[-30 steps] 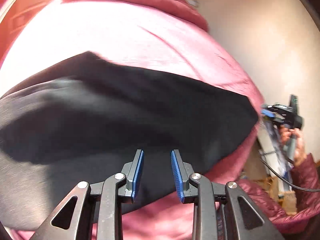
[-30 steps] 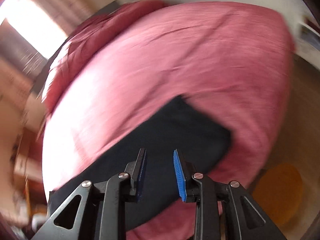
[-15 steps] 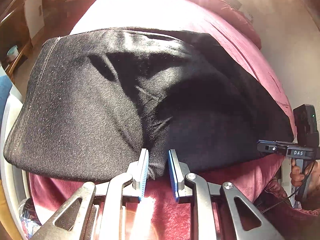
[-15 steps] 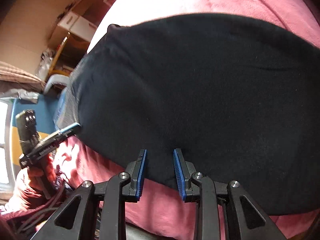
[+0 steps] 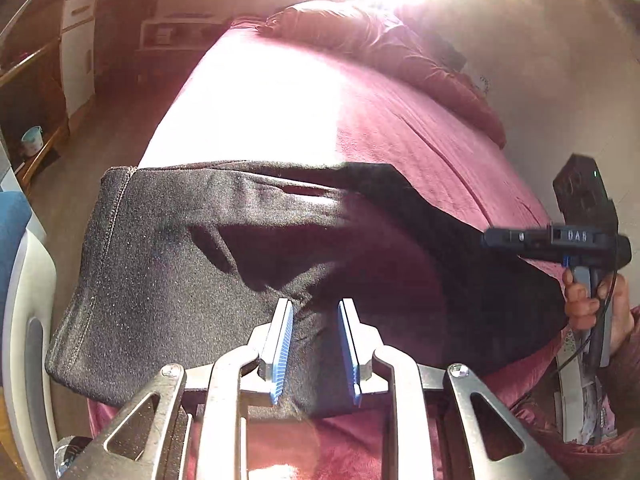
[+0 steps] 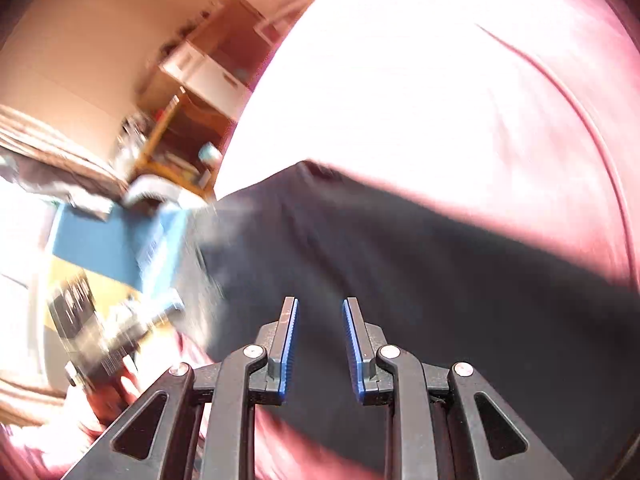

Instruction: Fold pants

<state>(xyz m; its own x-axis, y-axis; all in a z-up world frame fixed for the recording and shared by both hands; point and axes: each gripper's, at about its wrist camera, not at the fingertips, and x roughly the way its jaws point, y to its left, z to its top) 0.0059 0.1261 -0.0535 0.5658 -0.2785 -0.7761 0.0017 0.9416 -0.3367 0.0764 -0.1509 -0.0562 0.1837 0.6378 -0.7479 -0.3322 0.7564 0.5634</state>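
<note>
Folding pants on a red bed [image 5: 400,128], a person is working a gripper in each hand. At far left a blue chair [image 5: 14,220] is cut off by the frame edge. The black pants [image 5: 180,272] are lying across the near end of the bed as one wide band, a stitched edge at their left end and their right end running toward the wall side. The left gripper [image 5: 316,306] is pointing down at the near edge. Its jaws have just been opening, and a ridge of cloth is standing between the blue pads without being pinched. At right, a hand [image 5: 592,304] is holding the other tool over the pants' right end.

In its own blurred view the right gripper [image 6: 321,304] is hanging over the dark cloth, its jaws having just been closing a little yet standing apart and gripping nothing.

The pants appear already doubled once, but creases are showing in the middle, so smoothing and at least one more fold probably remain. Glare is washing out the bed's far half. The layers underneath are hidden.
</note>
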